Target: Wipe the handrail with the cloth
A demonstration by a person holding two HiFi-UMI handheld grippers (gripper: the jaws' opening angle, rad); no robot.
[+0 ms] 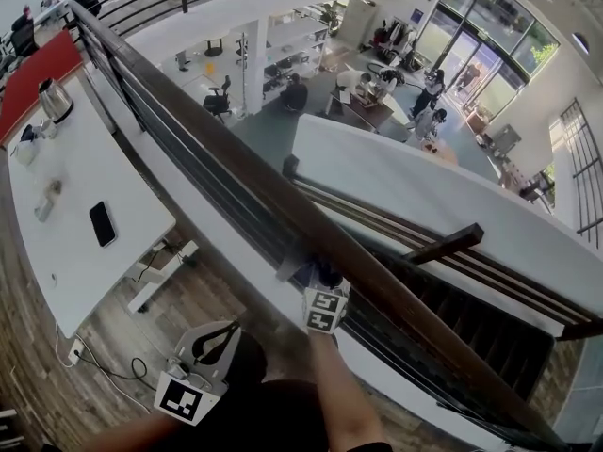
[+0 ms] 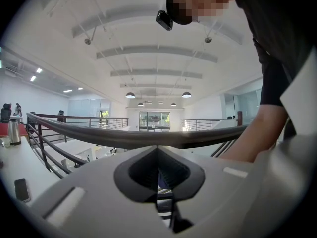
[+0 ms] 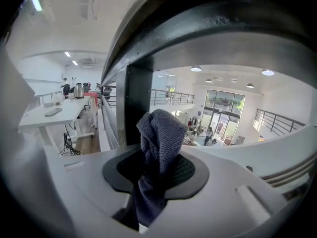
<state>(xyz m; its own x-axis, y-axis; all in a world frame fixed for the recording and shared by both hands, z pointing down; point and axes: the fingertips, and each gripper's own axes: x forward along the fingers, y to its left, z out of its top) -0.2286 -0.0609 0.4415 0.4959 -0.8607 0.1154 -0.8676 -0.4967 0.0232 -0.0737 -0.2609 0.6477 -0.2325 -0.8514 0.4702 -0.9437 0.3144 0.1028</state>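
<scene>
Right gripper view, closest in: right hand-held gripper [image 3: 158, 171] clenched on a bunched grey cloth [image 3: 161, 138], sticking up out of the jaws just beneath the dark handrail [image 3: 213, 29], with a black post [image 3: 137, 103] right behind.

Left gripper view: left hand-held gripper [image 2: 157, 171] closed, jaws together and empty, aimed at the handrail [image 2: 148, 139] from below and apart from it.

Head view, lower edge: left hand-held gripper [image 1: 215, 342] held low, well back from the rail. Right hand-held gripper [image 1: 320, 276] up against the near side of the handrail [image 1: 236, 158], cloth [image 1: 298, 266] pressed there.

Farther left, a white worktop [image 1: 66, 252] carrying a black phone [image 1: 103, 223] and, at its far end, a kettle [image 1: 55, 100].

Beyond the rail, a lower floor [image 1: 283, 130] with desks [image 1: 363, 111] and people [image 1: 429, 88].
</scene>
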